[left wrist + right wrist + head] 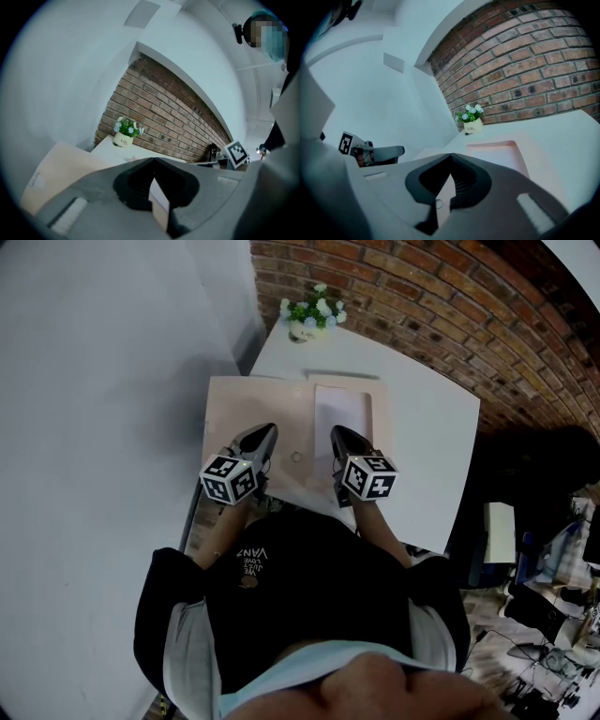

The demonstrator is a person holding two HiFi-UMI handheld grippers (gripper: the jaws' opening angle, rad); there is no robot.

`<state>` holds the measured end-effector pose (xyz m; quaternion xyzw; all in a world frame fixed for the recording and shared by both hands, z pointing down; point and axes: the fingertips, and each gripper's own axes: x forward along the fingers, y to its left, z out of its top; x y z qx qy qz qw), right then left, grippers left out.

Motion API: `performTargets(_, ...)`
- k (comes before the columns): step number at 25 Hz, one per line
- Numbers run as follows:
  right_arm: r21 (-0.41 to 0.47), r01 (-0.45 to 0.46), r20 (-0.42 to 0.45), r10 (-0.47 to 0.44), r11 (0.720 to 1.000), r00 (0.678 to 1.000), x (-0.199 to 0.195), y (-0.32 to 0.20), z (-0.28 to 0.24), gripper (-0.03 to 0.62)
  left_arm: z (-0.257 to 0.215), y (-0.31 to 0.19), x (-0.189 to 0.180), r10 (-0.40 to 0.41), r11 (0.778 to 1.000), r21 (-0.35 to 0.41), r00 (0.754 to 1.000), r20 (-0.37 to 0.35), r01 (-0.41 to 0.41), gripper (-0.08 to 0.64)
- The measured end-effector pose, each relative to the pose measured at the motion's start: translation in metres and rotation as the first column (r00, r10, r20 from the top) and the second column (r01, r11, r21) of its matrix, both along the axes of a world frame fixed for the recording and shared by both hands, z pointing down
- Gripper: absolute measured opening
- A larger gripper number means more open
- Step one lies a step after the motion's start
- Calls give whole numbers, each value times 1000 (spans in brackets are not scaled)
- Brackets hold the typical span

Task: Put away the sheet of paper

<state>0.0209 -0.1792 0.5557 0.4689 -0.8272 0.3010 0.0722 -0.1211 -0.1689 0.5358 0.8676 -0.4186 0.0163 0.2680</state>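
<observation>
While flat, sheet (342, 407) beyond right tool (337, 433)

Flower pot (309, 322) at white table (422, 418) corner, beside brick wall (422, 306).

Person: black short-sleeved T-shirt (300, 587) with pale lettering printed on the chest and light grey sleeves (187, 643).

Left gripper (269, 428): two grey moulded plastic jaws, glossy and dark from above. Black ribbed pads (136, 183) line the inside. A pale rectangular inset (70, 213) sits on the flank. White cube with black square markers (230, 479) at the rear.

Right gripper (335, 431): same build, with a matching marker cube (368, 475).
</observation>
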Motion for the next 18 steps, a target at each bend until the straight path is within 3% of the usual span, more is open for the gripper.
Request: performTargets(18,3,0,-10,0,1000,1000,0,6,-3,-3,-2,6,-3,-3,1000,-4,1000,20,3,0)
